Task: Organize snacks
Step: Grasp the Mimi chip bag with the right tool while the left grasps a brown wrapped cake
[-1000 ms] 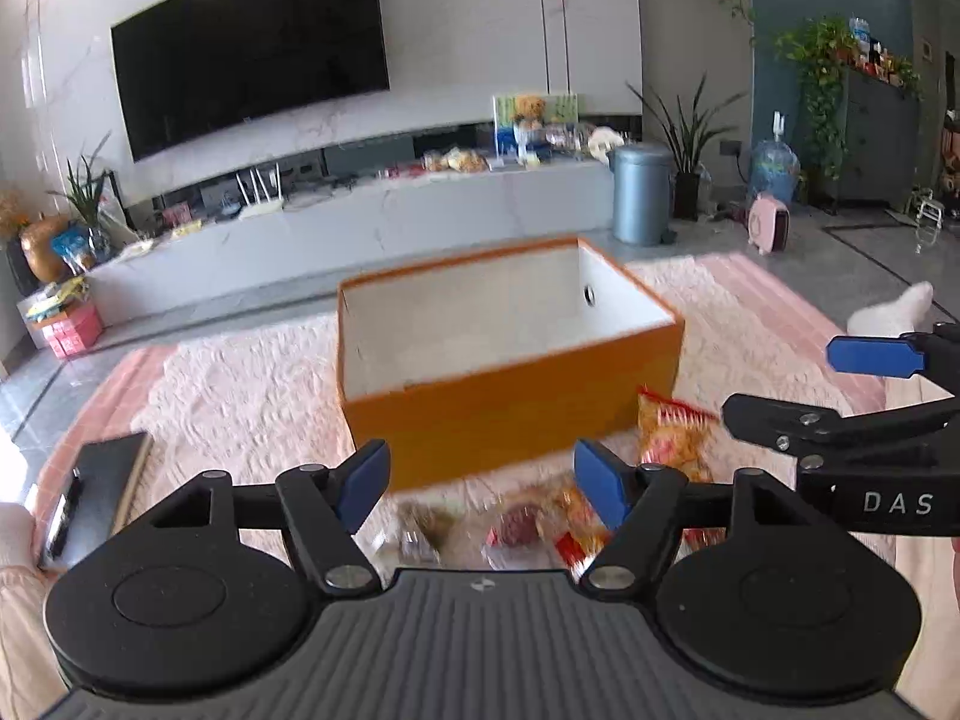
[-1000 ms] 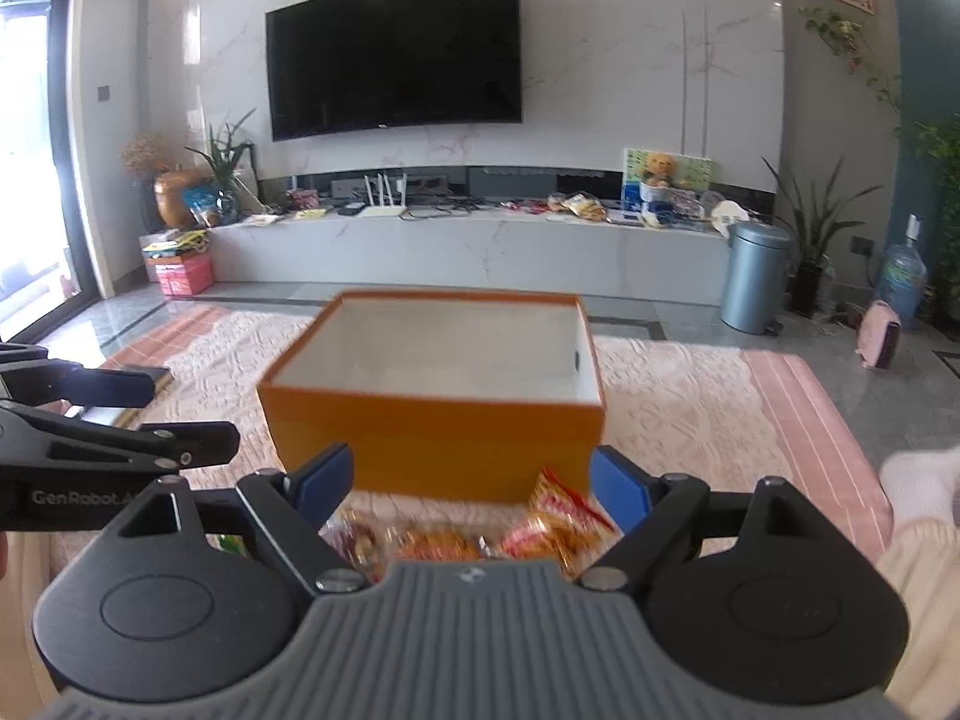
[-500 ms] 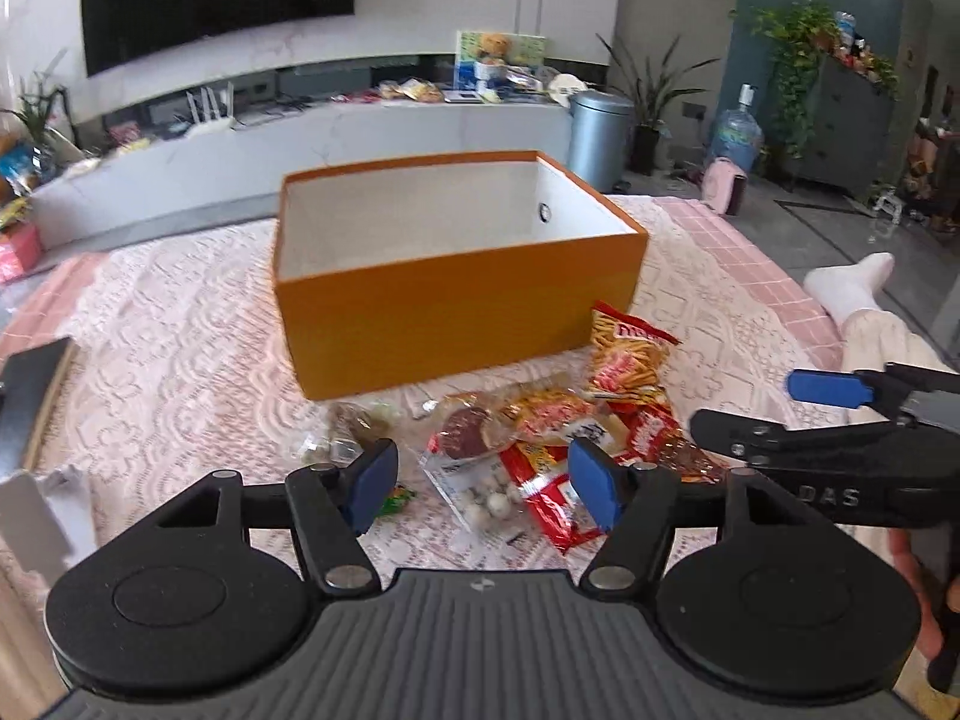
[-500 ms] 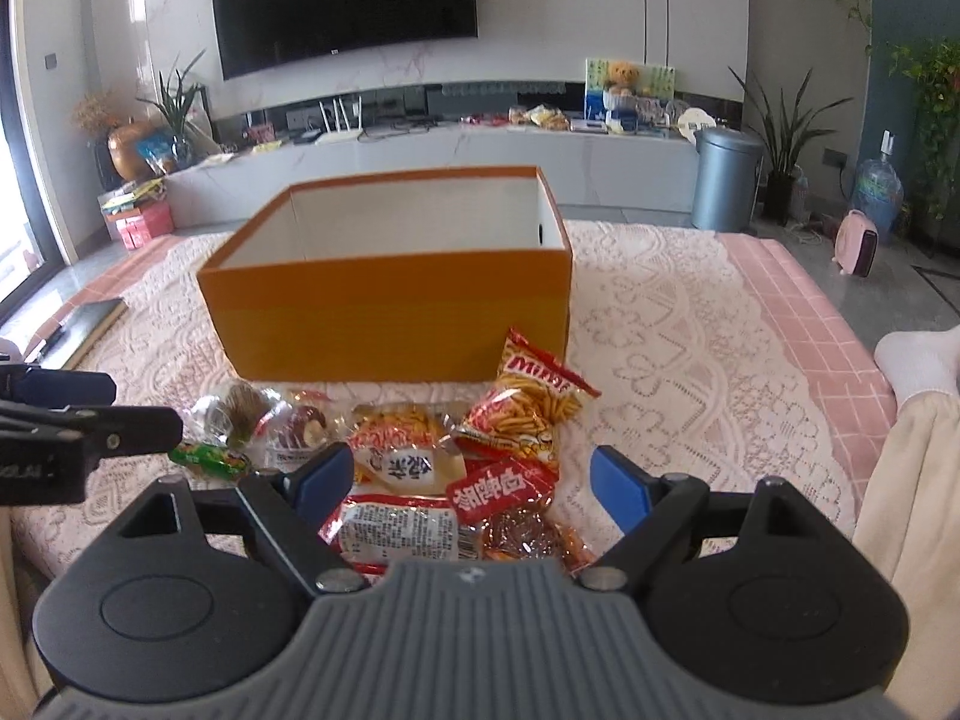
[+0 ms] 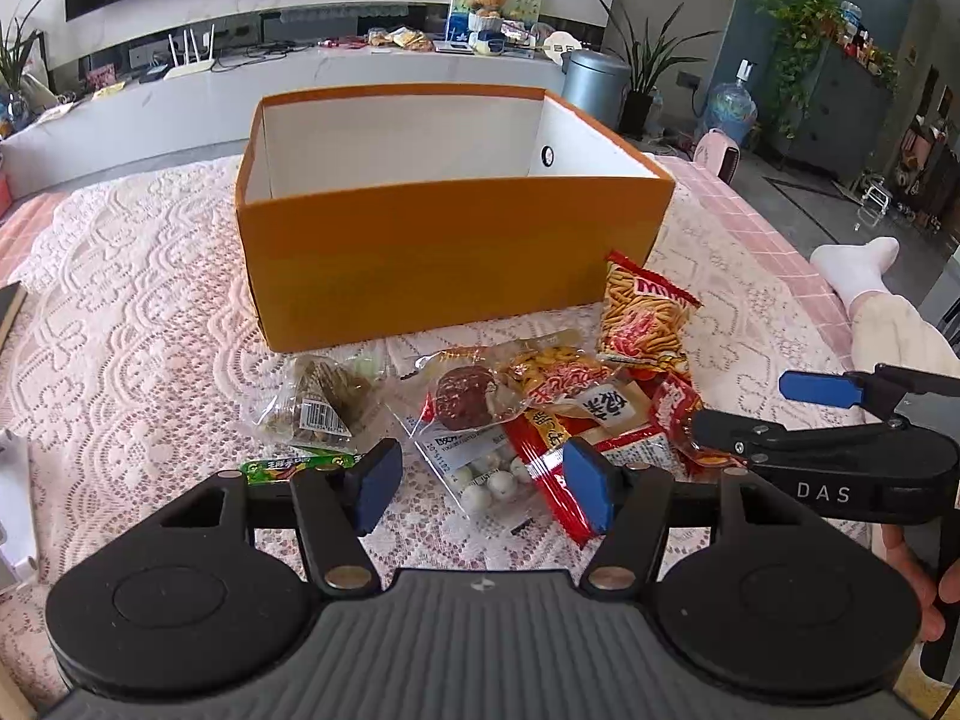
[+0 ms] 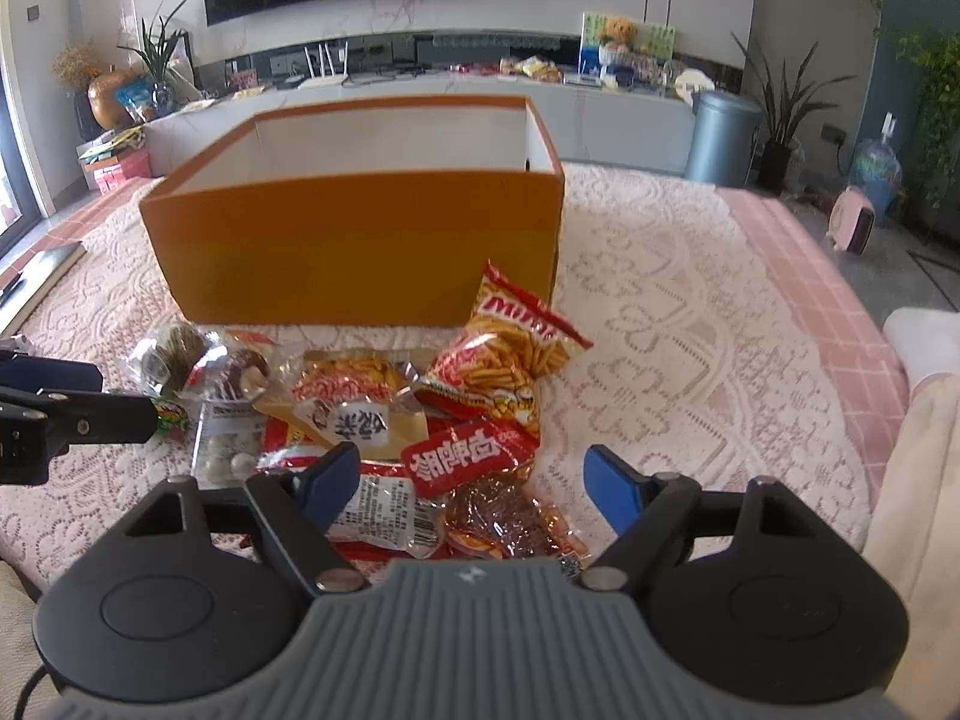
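Note:
An open orange box (image 5: 444, 252) with a white inside stands on the lace cloth, also in the right wrist view (image 6: 360, 240). A heap of snack packets lies in front of it: a red-yellow stick-snack bag (image 5: 645, 315) (image 6: 510, 354), a clear bag of white balls (image 5: 480, 468), a leaf-wrapped packet (image 5: 318, 402), a red packet (image 6: 465, 456). My left gripper (image 5: 480, 483) is open and empty above the white-ball bag. My right gripper (image 6: 471, 489) is open and empty above the near packets; it shows at the right of the left wrist view (image 5: 780, 414).
The lace-covered table (image 6: 690, 360) extends right of the heap. A dark notebook (image 6: 42, 276) lies at the left edge. A person's sock and leg (image 5: 864, 282) are at the right. A TV cabinet (image 6: 420, 102) and grey bin (image 6: 720, 138) stand behind.
Both grippers tilted down and moved closer to the snack heap; the packets now lie between their open fingers. Nothing was grasped.

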